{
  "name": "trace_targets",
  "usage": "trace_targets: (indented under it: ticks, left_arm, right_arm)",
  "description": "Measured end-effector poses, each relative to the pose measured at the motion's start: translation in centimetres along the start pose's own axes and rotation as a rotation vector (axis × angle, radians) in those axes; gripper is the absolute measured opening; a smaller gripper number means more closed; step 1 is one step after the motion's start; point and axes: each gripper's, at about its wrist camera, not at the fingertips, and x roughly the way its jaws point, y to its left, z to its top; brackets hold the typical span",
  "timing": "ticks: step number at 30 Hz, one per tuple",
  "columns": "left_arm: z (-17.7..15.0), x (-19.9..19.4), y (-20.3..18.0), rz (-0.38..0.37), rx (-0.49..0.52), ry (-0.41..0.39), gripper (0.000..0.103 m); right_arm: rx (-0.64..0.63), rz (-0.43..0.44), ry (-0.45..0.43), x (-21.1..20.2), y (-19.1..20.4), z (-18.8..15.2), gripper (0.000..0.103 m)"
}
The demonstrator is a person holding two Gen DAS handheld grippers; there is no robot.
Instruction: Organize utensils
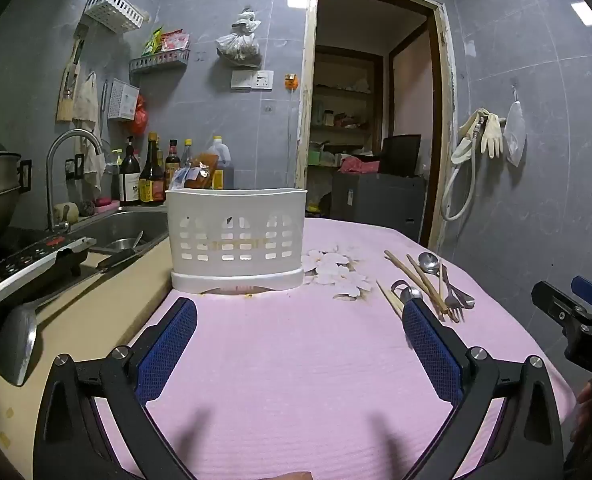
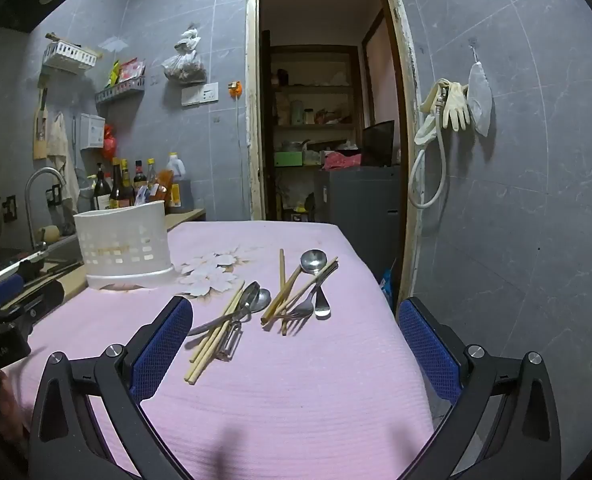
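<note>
A white slotted utensil basket [image 1: 236,236] stands on the pink tablecloth [image 1: 296,360], straight ahead of my open, empty left gripper [image 1: 299,312]; it also shows at the left in the right wrist view [image 2: 122,248]. Loose utensils lie on the cloth: wooden chopsticks [image 2: 216,332], spoons [image 2: 256,298], a peeler [image 2: 231,340], a second chopstick set [image 2: 282,292], a fork [image 2: 299,308] and a round spoon [image 2: 313,260]. My right gripper [image 2: 296,312] is open and empty, just short of them. In the left wrist view the utensils [image 1: 431,280] lie to the right.
A sink [image 1: 124,232] with a tap, an induction hob [image 1: 24,264] and sauce bottles [image 1: 148,176] lie left of the table. A ladle [image 1: 16,340] rests on the counter. A doorway [image 2: 327,120] opens behind; the table's right edge drops off.
</note>
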Motion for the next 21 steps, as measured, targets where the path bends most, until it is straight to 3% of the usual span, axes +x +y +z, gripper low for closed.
trace_targets:
  ticks: [21]
  left_arm:
    - [0.08, -0.03, -0.02, 0.003, 0.0, 0.007, 0.101]
  right_arm:
    - [-0.004, 0.002, 0.005, 0.03, 0.2, 0.11, 0.103]
